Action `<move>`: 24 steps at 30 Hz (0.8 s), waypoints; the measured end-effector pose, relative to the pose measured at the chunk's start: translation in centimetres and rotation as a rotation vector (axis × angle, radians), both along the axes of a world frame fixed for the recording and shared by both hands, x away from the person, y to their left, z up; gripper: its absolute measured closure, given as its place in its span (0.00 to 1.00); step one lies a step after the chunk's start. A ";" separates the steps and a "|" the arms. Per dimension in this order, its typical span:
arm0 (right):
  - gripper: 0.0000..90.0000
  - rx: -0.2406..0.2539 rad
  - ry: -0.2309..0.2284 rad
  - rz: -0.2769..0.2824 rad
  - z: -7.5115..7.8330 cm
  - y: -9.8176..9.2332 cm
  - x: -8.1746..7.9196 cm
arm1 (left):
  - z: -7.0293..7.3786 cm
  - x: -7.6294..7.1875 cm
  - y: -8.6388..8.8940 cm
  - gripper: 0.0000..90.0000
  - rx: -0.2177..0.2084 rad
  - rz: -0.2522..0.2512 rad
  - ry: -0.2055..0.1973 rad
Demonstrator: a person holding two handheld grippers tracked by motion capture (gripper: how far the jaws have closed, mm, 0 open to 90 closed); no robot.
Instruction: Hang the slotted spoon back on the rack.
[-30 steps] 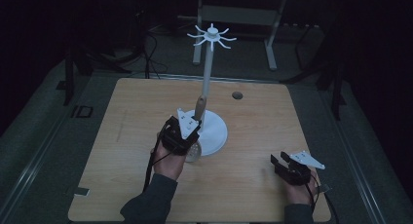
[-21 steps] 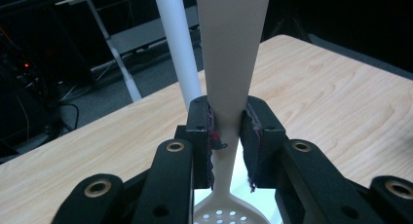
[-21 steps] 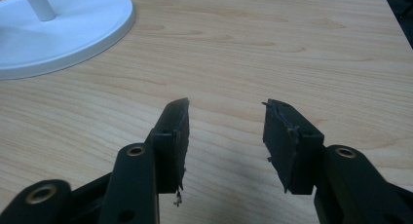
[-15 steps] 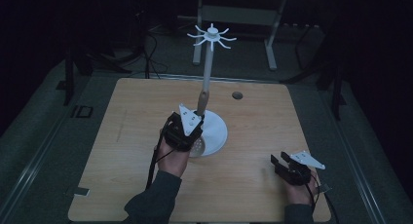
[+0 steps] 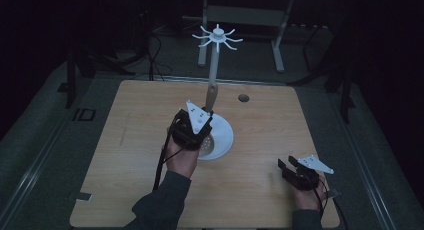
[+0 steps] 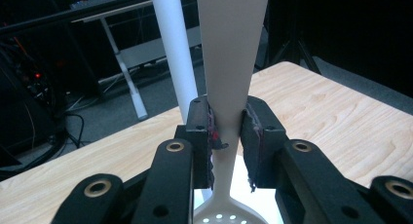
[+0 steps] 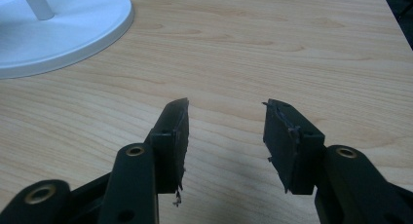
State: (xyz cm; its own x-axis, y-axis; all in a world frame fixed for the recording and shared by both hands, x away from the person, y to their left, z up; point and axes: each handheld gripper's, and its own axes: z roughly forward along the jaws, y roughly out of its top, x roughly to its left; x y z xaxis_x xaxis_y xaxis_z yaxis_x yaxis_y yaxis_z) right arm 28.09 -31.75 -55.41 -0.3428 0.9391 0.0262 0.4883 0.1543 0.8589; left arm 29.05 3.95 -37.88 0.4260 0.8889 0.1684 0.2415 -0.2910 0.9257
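High view: a white utensil stand (image 5: 216,80) with a round base (image 5: 223,135) and a hooked crown (image 5: 218,36) is seen at mid-table (image 5: 135,120); the left gripper (image 5: 196,124) is held just beside the pole, a slotted spoon's wooden-toned handle (image 5: 212,96) rising from it. The right gripper (image 5: 292,171) is parked near the table's front right corner, well apart. Left gripper view: the jaws are clamped on the slotted spoon (image 6: 228,87) at its narrow neck, perforated bowl below, pole (image 6: 174,44) just behind. Right gripper view: the jaws are spread, nothing between them, the base (image 7: 63,29) beyond. Hanging, by judgement, is best done with the grip kept firm and the handle end raised straight to a hook.
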 end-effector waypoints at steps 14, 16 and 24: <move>0.57 -0.003 -0.003 -0.002 0.0 -0.1 -0.1 | 1.2 0.5 -0.4 0.83 -0.034 0.037 -0.017; 0.56 -0.004 -0.004 -0.002 0.1 -0.1 -0.1 | 1.3 0.6 -0.4 0.83 -0.034 0.037 -0.019; 0.56 -0.004 -0.003 0.000 0.0 -0.1 0.0 | 2.9 0.9 -0.9 0.83 -0.049 0.062 -0.043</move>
